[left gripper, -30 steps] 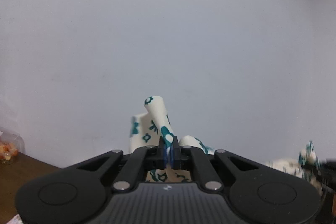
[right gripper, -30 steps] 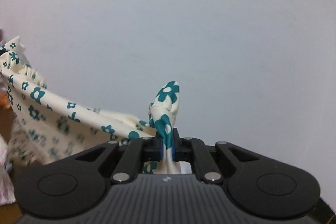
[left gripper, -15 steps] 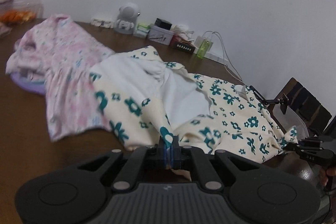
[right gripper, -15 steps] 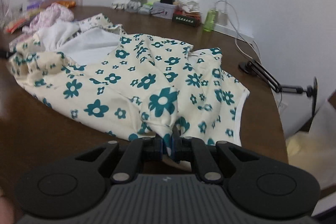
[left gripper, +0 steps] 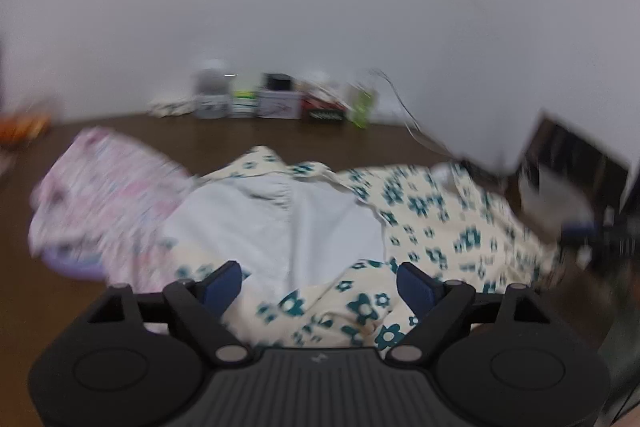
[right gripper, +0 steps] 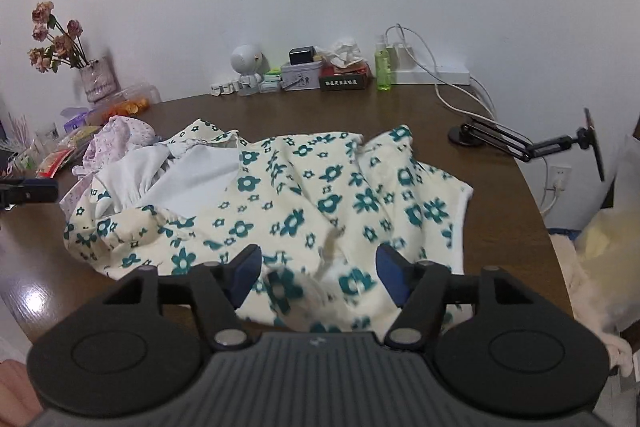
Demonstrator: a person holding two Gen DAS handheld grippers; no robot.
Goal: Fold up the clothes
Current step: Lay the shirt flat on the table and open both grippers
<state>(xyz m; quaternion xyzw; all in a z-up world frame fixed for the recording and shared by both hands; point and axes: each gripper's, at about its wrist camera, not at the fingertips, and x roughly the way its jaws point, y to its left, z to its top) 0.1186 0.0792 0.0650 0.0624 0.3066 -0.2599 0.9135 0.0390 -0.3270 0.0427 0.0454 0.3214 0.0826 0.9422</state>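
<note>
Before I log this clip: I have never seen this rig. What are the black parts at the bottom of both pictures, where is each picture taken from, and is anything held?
There is no robot arm here. A person holds a two-finger tool in each hand, and a fisheye camera on each looks forward along its fingers. The black shape at the bottom of each picture is that tool's own body. The blurred picture is from the left tool, the sharp one from the right tool. On the brown table lies a cream dress with teal flowers, its white lining showing, next to a pink garment. Small clutter lines the wall. Both tools' jaws are opening: the dress lies between the blue pads, but neither grips it.
</note>
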